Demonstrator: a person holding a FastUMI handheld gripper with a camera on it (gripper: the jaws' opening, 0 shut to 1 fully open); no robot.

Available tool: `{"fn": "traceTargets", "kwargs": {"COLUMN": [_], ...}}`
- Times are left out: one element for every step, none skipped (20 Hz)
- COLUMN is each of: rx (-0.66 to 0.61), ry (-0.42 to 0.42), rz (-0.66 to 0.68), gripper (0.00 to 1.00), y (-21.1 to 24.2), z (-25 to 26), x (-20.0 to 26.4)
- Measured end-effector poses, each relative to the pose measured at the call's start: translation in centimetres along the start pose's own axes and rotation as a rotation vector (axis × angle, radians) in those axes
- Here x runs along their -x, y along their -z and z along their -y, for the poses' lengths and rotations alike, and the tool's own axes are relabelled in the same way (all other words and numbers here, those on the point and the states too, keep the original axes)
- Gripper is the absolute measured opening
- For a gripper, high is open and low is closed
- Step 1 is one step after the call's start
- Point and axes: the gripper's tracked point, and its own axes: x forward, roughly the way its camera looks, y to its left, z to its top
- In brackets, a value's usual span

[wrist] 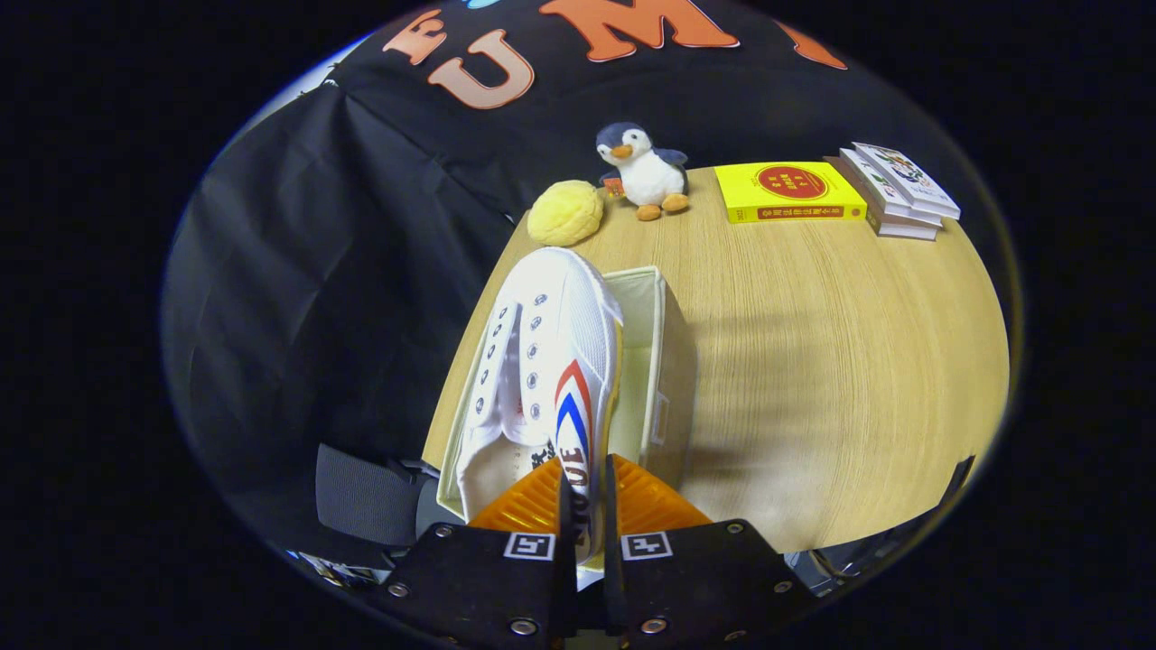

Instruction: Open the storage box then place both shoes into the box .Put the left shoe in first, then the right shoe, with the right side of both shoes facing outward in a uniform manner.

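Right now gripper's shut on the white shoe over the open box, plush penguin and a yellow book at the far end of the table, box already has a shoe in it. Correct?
Not quite: the gripper view shows no shoe inside the storage box. The gripper is shut on the white shoe above it; penguin and yellow book as stated.

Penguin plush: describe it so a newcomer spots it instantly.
Start at the wooden table and go to its far edge, well beyond the gripper shut on the white shoe. The penguin plush stands between a yellow ball and a yellow book, the only animal figure.

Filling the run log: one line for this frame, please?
phase: shoe into box | gripper: shut on white shoe side wall | shoe: held over open storage box, toe pointing away | second shoe: unseen | table: wooden
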Motion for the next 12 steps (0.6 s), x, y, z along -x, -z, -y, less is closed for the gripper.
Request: {"fn": "traceTargets", "kwargs": {"rx": [0.011, 0.010, -0.001, -0.013, -0.021, -0.017, -0.007, 0.007, 0.021, 0.037, 0.050, 0.062], "ry": [0.013, 0.012, 0.008, -0.001, -0.004, -0.003, -0.003, -0.006, -0.008, -0.009, -0.010, -0.012], "rz": [0.001, 0.005, 0.023, 0.038, 0.045, 0.048, 0.056, 0.073, 0.094, 0.118, 0.143, 0.170], "gripper": [0.13, 0.16, 0.31, 0.40, 0.53, 0.59, 0.65, 0.69, 0.72, 0.74, 0.79, 0.81], "y": [0.0, -0.1, -0.1, -0.7, -0.9, -1.2, -1.7, -2.3, -2.8, -3.5, -4.1, -4.9], "z": [0.0, -0.2, -0.5, -0.7, -0.8, -0.7, -0.6, -0.5, -0.4, -0.2, 0.1, 0.2], "x": [-0.6, -0.9, -1.3, -1.4, -1.5, -1.4, -1.1, -0.7, -0.1, 0.5, 1.2, 1.9]}}
